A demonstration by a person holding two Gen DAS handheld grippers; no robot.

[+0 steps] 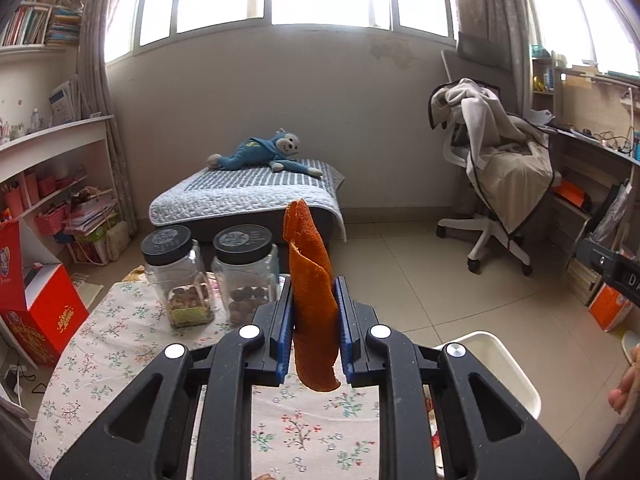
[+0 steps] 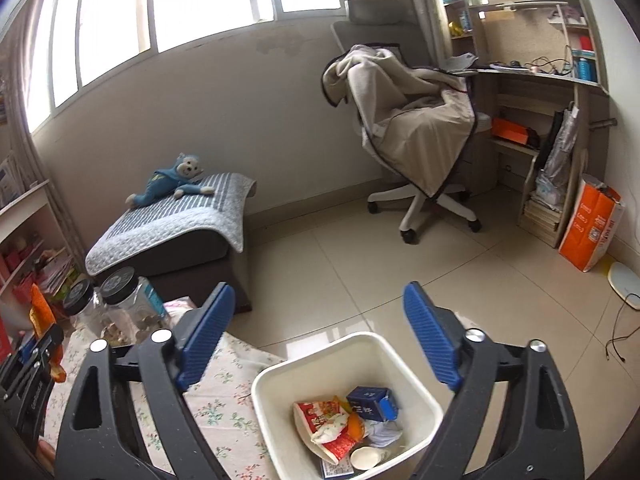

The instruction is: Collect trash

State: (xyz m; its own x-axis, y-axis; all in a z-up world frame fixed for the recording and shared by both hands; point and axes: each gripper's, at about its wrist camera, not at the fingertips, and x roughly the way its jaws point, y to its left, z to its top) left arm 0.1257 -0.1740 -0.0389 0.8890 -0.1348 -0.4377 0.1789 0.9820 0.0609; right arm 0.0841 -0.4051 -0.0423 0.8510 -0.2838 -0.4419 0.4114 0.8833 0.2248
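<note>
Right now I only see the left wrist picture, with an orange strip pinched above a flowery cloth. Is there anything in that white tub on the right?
Observer: Yes. The right wrist view looks down into the white bin: a red-and-white snack wrapper, a blue box and a paper cup lie inside.
Operator: Is the other gripper holding something?
Observer: No. The right gripper hangs open above the bin, with nothing between its fingers.
Operator: Does that view show my strip?
Observer: Yes. The orange peel pokes up at its far left edge, held in the left gripper.
</note>
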